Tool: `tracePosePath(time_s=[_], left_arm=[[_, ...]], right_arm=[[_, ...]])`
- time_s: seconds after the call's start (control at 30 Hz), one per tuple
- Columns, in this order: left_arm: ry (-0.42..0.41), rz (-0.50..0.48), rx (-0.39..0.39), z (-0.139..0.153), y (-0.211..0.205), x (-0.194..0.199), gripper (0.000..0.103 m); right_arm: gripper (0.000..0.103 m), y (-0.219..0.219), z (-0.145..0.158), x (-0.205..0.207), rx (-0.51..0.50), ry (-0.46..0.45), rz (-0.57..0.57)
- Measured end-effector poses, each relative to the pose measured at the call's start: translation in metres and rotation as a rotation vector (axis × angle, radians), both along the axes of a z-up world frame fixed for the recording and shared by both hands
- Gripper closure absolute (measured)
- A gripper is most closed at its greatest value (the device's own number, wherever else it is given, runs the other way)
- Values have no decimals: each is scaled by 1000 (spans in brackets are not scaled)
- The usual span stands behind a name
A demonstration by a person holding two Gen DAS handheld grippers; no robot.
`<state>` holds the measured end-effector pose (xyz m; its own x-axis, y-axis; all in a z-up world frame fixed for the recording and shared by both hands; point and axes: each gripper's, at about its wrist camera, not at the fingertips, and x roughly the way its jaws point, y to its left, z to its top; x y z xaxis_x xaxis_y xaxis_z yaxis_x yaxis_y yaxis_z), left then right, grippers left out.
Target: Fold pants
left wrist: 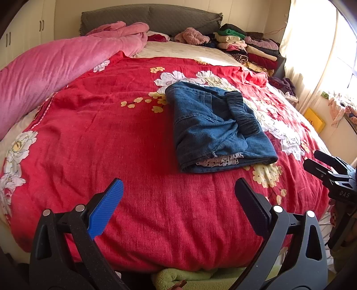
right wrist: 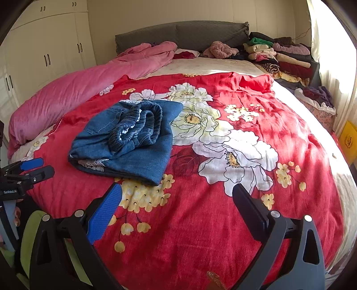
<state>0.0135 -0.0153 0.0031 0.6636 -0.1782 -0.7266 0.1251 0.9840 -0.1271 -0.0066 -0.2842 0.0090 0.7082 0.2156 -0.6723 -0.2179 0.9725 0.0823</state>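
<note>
Pants: I read the blue denim pants [left wrist: 214, 125] as already folded into a compact block on the red floral bedspread [left wrist: 133, 156], ahead of both my claws and touched by neither.
Left claw: my left gripper [left wrist: 178, 200] is spread wide with nothing between its fingers, hovering over the near edge of the bed; the pants lie ahead and slightly right of it.
Right claw: my right gripper [right wrist: 177, 205] is likewise spread and empty; the pants [right wrist: 125, 138] sit ahead and to its left, the nearest corner just beyond its blue finger pad [right wrist: 104, 214].
Pose: both claws sit low and pulled back, pointing forward across the bed, each visible at the edge of the other's view.
Why so: I judge this a released, stand-off posture, since the fold looks finished.
Waistband: the elastic waistband [right wrist: 136, 125] lies gathered on top of the block, a little untidy.
Beyond: a pink quilt [left wrist: 55, 60] far left of the claws; stacked clothes [left wrist: 250, 44] far right by the grey headboard [left wrist: 151, 20].
</note>
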Motion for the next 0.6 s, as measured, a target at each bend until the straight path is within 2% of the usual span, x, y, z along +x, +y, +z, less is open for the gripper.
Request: tracePosePath(time_s=[0.6], left_arm=[[4, 6, 4, 0, 0, 0, 9]], right_arm=[[4, 3, -2, 1, -3, 11, 19]])
